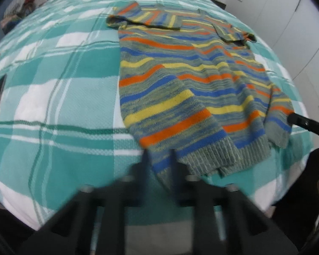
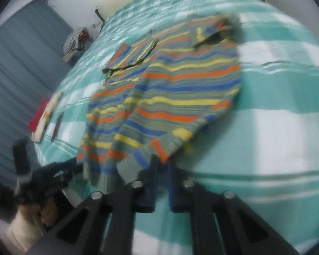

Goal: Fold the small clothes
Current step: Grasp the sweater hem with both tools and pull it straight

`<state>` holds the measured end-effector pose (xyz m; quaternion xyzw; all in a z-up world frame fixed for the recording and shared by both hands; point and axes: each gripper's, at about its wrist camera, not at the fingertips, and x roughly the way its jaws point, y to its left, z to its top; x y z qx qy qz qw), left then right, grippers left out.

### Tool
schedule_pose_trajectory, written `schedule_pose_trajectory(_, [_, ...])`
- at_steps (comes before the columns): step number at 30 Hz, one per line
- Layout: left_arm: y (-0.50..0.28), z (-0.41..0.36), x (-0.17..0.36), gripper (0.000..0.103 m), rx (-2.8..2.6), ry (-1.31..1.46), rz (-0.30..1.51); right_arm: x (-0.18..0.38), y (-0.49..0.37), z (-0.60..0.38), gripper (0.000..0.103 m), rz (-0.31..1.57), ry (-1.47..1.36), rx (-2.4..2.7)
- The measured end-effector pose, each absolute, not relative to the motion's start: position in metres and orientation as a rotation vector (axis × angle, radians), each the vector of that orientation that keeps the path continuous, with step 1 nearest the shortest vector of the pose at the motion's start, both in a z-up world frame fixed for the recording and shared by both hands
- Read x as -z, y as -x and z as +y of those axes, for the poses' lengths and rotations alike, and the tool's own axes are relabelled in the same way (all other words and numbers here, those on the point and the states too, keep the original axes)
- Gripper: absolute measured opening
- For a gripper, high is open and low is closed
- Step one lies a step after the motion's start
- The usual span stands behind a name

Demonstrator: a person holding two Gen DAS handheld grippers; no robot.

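Observation:
A small striped knit sweater (image 1: 180, 68), in orange, yellow, blue and grey-green, lies flat on the bed with both sleeves folded in over the chest. My left gripper (image 1: 159, 155) is shut on the sweater's near-left hem corner. My right gripper (image 2: 161, 161) is shut on the near-right hem corner of the sweater (image 2: 159, 89). The right gripper's finger (image 1: 304, 123) shows at the right edge of the left wrist view. The left gripper (image 2: 53, 176) and the hand holding it show at the lower left of the right wrist view.
The bed has a teal and white checked cover (image 1: 53, 97). A dark flat object (image 2: 56, 127) and red and cream cloth (image 2: 44, 114) lie near the bed's left edge. White cupboards (image 1: 276, 4) stand to the right, a blue-grey curtain (image 2: 21, 63) to the left.

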<state>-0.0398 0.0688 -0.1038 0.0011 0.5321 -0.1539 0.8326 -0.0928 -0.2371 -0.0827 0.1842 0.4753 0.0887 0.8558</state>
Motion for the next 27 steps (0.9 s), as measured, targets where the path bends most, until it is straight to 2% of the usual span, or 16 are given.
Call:
schedule_pose_trajectory(2, [0.043, 0.077, 0.102, 0.004, 0.328, 0.005, 1.119, 0.078, 0.106, -0.256, 0.006, 1.004, -0.367, -0.132])
schedule_pose_trajectory(8, [0.039, 0.097, 0.096, 0.003, 0.317, 0.033, 1.106, 0.100, 0.135, -0.307, 0.008, 1.051, -0.401, 0.005])
schedule_pose_trajectory(9, [0.038, 0.100, 0.095, 0.003, 0.318, 0.036, 1.100, 0.104, 0.137, -0.311, 0.012, 1.045, -0.431, 0.002])
schedule_pose_trajectory(10, [0.038, 0.102, 0.095, 0.007, 0.319, 0.054, 1.095, 0.107, 0.137, -0.314, 0.028, 1.043, -0.462, -0.011])
schedule_pose_trajectory(11, [0.039, 0.106, 0.095, 0.021, 0.316, 0.074, 1.096, 0.110, 0.138, -0.316, 0.038, 1.040, -0.497, -0.033])
schedule_pose_trajectory(12, [0.041, 0.110, 0.095, 0.033, 0.327, 0.107, 1.104, 0.112, 0.139, -0.316, 0.056, 1.031, -0.540, -0.061])
schedule_pose_trajectory(13, [0.042, 0.114, 0.095, 0.060, 0.336, 0.138, 1.110, 0.112, 0.143, -0.319, 0.063, 1.013, -0.578, -0.089])
schedule_pose_trajectory(14, [0.044, 0.118, 0.094, 0.074, 0.343, 0.181, 1.102, 0.111, 0.145, -0.317, 0.063, 0.995, -0.594, -0.113])
schedule_pose_trajectory(16, [0.047, 0.120, 0.092, 0.074, 0.345, 0.234, 1.071, 0.114, 0.143, -0.310, 0.063, 0.998, -0.578, -0.122])
schedule_pose_trajectory(17, [0.044, 0.115, 0.093, 0.074, 0.348, 0.224, 1.082, 0.116, 0.141, -0.306, 0.063, 1.010, -0.555, -0.125])
schedule_pose_trajectory(18, [0.041, 0.107, 0.096, 0.067, 0.355, 0.207, 1.097, 0.119, 0.138, -0.300, 0.064, 1.017, -0.541, -0.133])
schedule_pose_trajectory(19, [0.035, 0.097, 0.103, 0.049, 0.365, 0.186, 1.127, 0.121, 0.133, -0.292, 0.058, 1.032, -0.502, -0.160])
schedule_pose_trajectory(20, [0.031, 0.086, 0.113, 0.036, 0.364, 0.154, 1.176, 0.121, 0.129, -0.285, 0.048, 1.043, -0.465, -0.185])
schedule_pose_trajectory(21, [0.029, 0.077, 0.119, 0.012, 0.360, 0.119, 1.200, 0.122, 0.129, -0.282, 0.017, 1.051, -0.439, -0.203])
schedule_pose_trajectory(22, [0.029, 0.070, 0.122, 0.004, 0.346, 0.072, 1.200, 0.122, 0.124, -0.275, 0.007, 1.066, -0.406, -0.218])
schedule_pose_trajectory(27, [0.040, 0.096, 0.086, 0.002, 0.314, 0.017, 1.135, 0.090, 0.128, -0.274, 0.005, 1.106, -0.193, -0.122])
